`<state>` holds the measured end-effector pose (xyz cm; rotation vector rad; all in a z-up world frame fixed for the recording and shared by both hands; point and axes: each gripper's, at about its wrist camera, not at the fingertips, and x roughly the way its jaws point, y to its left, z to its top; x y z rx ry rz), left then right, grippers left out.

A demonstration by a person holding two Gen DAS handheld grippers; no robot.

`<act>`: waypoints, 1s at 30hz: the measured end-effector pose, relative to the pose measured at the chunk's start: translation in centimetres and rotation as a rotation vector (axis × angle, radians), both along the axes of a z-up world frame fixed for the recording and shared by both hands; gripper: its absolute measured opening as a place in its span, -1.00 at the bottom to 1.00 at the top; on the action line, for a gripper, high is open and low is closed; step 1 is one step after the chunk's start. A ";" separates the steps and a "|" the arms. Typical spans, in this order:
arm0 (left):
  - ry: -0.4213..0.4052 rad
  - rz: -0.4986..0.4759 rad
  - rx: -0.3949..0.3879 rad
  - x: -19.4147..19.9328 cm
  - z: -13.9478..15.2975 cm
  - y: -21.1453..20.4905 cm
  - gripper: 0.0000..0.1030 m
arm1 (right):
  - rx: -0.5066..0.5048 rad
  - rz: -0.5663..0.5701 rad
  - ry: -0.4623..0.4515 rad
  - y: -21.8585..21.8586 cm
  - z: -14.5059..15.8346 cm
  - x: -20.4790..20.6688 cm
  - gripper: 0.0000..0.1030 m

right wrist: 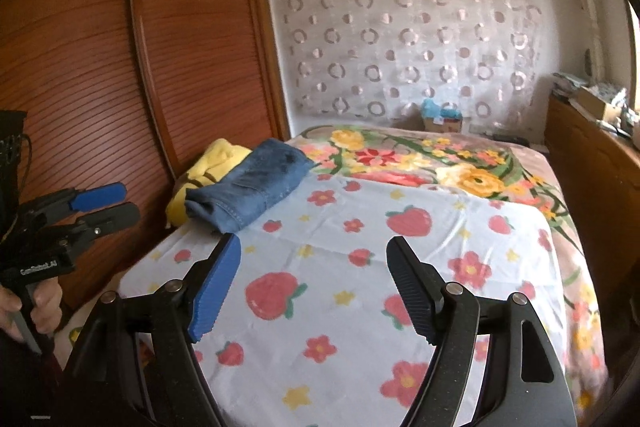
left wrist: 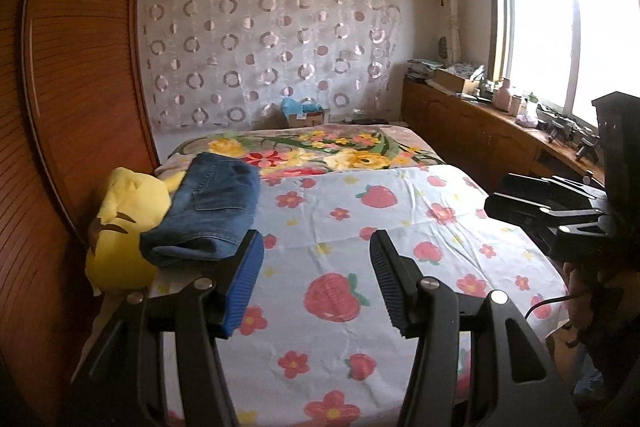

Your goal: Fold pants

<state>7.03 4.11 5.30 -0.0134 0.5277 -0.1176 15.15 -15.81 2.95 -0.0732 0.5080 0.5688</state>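
A pair of blue jeans [left wrist: 212, 211] lies folded into a compact stack at the left edge of the bed, partly resting on a yellow plush toy [left wrist: 124, 223]. My left gripper [left wrist: 316, 259] hovers open over the strawberry-print sheet [left wrist: 352, 327], just right of the jeans, with nothing between its fingers. In the right wrist view the folded jeans [right wrist: 252, 191] sit ahead and to the left, and my right gripper [right wrist: 316, 255] is open and empty above the sheet. The left gripper [right wrist: 120, 205] shows at the left edge, held by a hand [right wrist: 40, 307]. The right gripper [left wrist: 492, 201] shows at the right edge.
A wooden slatted wardrobe [right wrist: 120, 67] stands close along the bed's left side. A floral blanket [left wrist: 320, 151] covers the far half of the bed. A wooden sideboard [left wrist: 480, 123] with clutter runs under the window on the right. A cardboard box [left wrist: 304, 117] sits beyond the bed.
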 end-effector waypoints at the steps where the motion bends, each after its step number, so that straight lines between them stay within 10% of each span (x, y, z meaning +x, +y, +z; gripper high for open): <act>1: 0.003 -0.004 0.001 0.0 -0.1 -0.4 0.06 | 0.003 -0.015 -0.001 -0.7 -0.1 -0.3 0.60; 30: -0.059 -0.013 0.014 -3.4 3.2 -5.2 0.07 | 0.041 -0.269 -0.135 -8.2 3.7 -8.5 0.67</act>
